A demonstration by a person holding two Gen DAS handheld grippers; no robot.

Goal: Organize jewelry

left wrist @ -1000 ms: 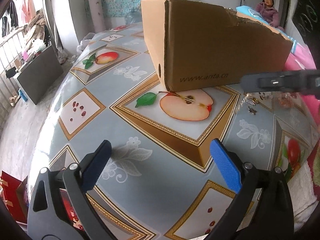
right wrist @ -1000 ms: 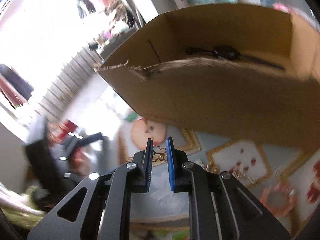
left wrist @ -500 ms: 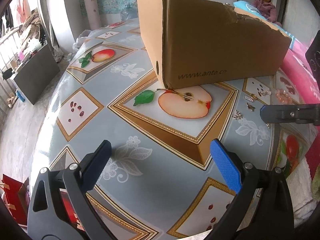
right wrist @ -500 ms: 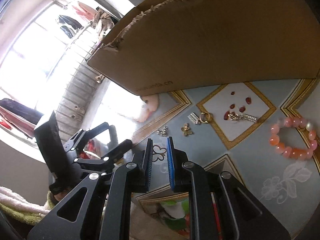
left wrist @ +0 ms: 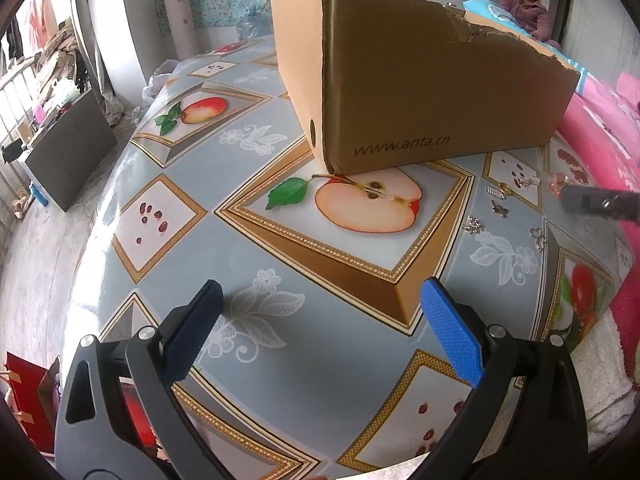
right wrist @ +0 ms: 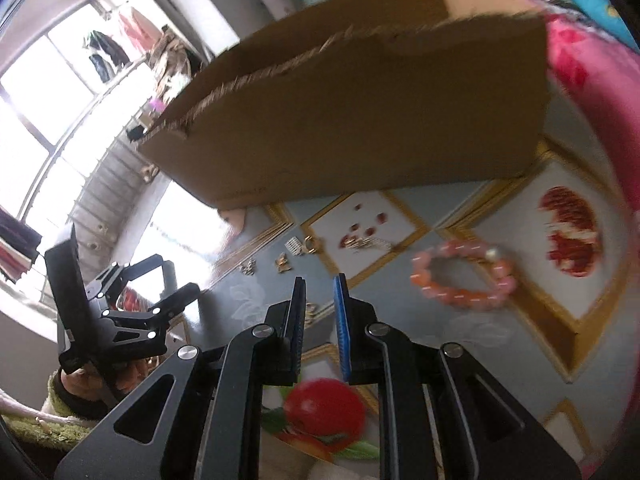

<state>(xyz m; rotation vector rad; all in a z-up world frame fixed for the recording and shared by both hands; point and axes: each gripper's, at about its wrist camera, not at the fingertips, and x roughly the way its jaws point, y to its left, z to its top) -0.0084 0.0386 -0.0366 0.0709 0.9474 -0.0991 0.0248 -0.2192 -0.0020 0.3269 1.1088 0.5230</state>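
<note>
A torn brown cardboard box (left wrist: pixel 420 92) (right wrist: pixel 360 128) stands on the fruit-print table (left wrist: pixel 280 360). To its right lie small gold pieces: a comb clip with a ring (left wrist: pixel 498 191) (right wrist: pixel 302 245), a butterfly charm (left wrist: pixel 500 210) (right wrist: pixel 283 265), a small cluster (left wrist: pixel 474 226) (right wrist: pixel 248 268), a wire charm (left wrist: pixel 538 236) and a pink bead bracelet (right wrist: pixel 464 276). My right gripper (right wrist: pixel 320 300) (left wrist: pixel 564 196) hovers just short of them, jaws a narrow gap apart, nothing between. My left gripper (left wrist: pixel 320 320) (right wrist: pixel 176 276) stands wide open and empty over the table's near side.
Pink bedding (left wrist: pixel 600 120) borders the table on the right. A person (left wrist: pixel 528 4) sits far behind the box. The table's left edge drops to the floor, where a dark cabinet (left wrist: pixel 68 148) stands. A hand in a green sleeve (right wrist: pixel 80 388) holds the left gripper.
My right gripper has drawn back from above the box and dropped toward the jewelry; in the left wrist view it slid to the right edge. The left gripper has stayed put.
</note>
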